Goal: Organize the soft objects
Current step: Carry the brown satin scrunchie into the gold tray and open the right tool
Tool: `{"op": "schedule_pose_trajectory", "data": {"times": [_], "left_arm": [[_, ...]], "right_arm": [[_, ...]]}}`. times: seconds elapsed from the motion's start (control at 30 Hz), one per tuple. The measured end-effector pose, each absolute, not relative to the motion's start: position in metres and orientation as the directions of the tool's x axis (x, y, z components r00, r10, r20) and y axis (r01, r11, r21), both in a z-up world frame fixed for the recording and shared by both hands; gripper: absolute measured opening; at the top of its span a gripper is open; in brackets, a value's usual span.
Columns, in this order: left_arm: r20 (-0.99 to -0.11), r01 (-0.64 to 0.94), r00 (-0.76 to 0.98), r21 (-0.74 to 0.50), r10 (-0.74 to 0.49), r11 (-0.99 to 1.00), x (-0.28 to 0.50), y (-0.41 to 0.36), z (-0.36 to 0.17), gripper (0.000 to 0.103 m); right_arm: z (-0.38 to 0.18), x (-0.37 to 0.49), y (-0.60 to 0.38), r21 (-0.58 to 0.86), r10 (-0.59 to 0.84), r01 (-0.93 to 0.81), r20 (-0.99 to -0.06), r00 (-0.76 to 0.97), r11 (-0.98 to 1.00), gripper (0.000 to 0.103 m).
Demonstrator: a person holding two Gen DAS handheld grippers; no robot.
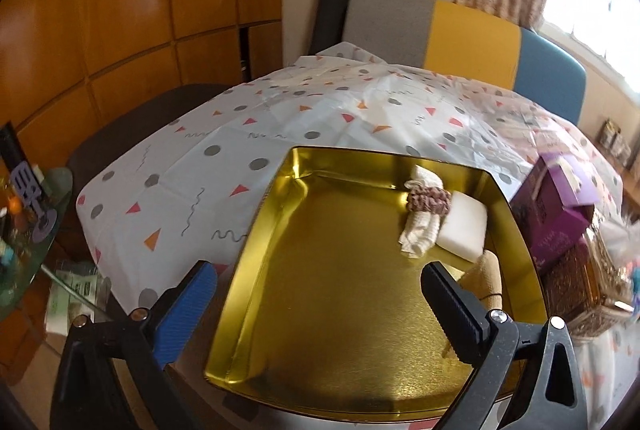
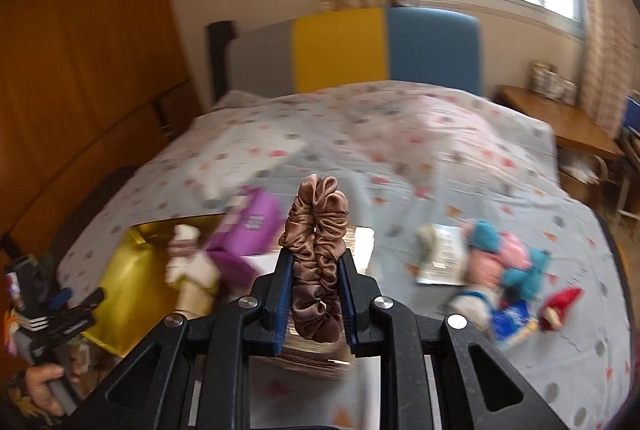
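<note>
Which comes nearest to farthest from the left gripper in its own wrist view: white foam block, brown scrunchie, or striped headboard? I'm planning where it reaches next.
1. White foam block, in the gold tray, just past the right finger of the left gripper.
2. Brown scrunchie, right behind the block, wrapped around a cream cloth.
3. Striped headboard, far back beyond the spotted sheet.

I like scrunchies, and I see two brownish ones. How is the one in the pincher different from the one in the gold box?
The satin scrunchie is smooth and shiny; the knitted scrunchie looks woolly and dull. The satin scrunchie is squeezed upright in the shut right gripper; the knitted scrunchie lies in the gold tin, wrapped around a white cloth. The satin one is held in the air; the knitted one rests untouched. Both are brownish, ruffled fabric rings.
</note>
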State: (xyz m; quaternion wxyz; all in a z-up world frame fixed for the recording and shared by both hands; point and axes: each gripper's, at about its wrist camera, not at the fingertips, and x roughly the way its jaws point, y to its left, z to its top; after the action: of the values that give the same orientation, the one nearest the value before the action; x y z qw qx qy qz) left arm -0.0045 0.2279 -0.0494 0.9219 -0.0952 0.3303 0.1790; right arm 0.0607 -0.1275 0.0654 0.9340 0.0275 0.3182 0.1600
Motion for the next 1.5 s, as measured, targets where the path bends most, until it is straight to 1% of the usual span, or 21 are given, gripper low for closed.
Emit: {"op": "schedule_pose_trajectory", "data": {"times": [0.2, 0.3, 0.43, 0.57, 0.63, 0.77, 0.93, 1.03, 1.23, 1.33, 1.5], "left_arm": [[-0.633, -0.425, 0.718, -0.069, 0.289, 0.903, -0.013, 0.245, -0.047, 0.103], [-0.626, -0.437, 0.723, -0.084, 0.294, 0.896, -0.02, 0.254, -0.047, 0.103], [-0.62, -0.449, 0.725, -0.094, 0.3, 0.889, -0.026, 0.263, -0.047, 0.103], [-0.627, -0.45, 0.722, -0.102, 0.294, 0.887, -0.028, 0.268, -0.049, 0.103], [-0.632, -0.448, 0.719, -0.101, 0.29, 0.889, -0.028, 0.268, -0.05, 0.103], [-0.62, -0.437, 0.732, -0.11, 0.282, 0.893, -0.031, 0.267, -0.052, 0.103], [-0.612, -0.413, 0.745, -0.112, 0.265, 0.904, -0.029, 0.26, -0.052, 0.103], [-0.6, -0.391, 0.758, -0.104, 0.255, 0.915, -0.029, 0.254, -0.049, 0.103], [-0.566, -0.361, 0.786, -0.09, 0.251, 0.928, -0.031, 0.243, -0.039, 0.103], [-0.564, -0.342, 0.792, -0.091, 0.235, 0.935, -0.031, 0.236, -0.036, 0.103], [-0.572, -0.33, 0.782, -0.043, 0.247, 0.943, -0.029, 0.223, -0.034, 0.103]], "right_arm": [[0.06, 0.076, -0.03, 0.189, 0.458, -0.445, -0.618, 0.639, 0.876, 0.021], [0.045, 0.085, 0.015, 0.221, 0.513, -0.505, -0.647, 0.564, 0.834, 0.021], [0.009, 0.099, 0.059, 0.278, 0.552, -0.541, -0.702, 0.45, 0.794, 0.021], [-0.031, 0.105, 0.095, 0.302, 0.541, -0.539, -0.758, 0.364, 0.786, 0.023], [-0.05, 0.107, 0.105, 0.289, 0.513, -0.535, -0.79, 0.335, 0.794, 0.024], [-0.077, 0.109, 0.106, 0.244, 0.447, -0.509, -0.834, 0.324, 0.825, 0.039], [-0.076, 0.101, 0.093, 0.228, 0.444, -0.499, -0.815, 0.371, 0.836, 0.047], [-0.063, 0.094, 0.081, 0.217, 0.45, -0.499, -0.793, 0.411, 0.839, 0.048], [-0.037, 0.076, 0.056, 0.149, 0.425, -0.483, -0.731, 0.533, 0.863, 0.048], [-0.022, 0.066, 0.038, 0.11, 0.409, -0.473, -0.691, 0.596, 0.874, 0.048], [0.0, 0.058, 0.007, 0.051, 0.363, -0.431, -0.636, 0.681, 0.901, 0.048]]}}
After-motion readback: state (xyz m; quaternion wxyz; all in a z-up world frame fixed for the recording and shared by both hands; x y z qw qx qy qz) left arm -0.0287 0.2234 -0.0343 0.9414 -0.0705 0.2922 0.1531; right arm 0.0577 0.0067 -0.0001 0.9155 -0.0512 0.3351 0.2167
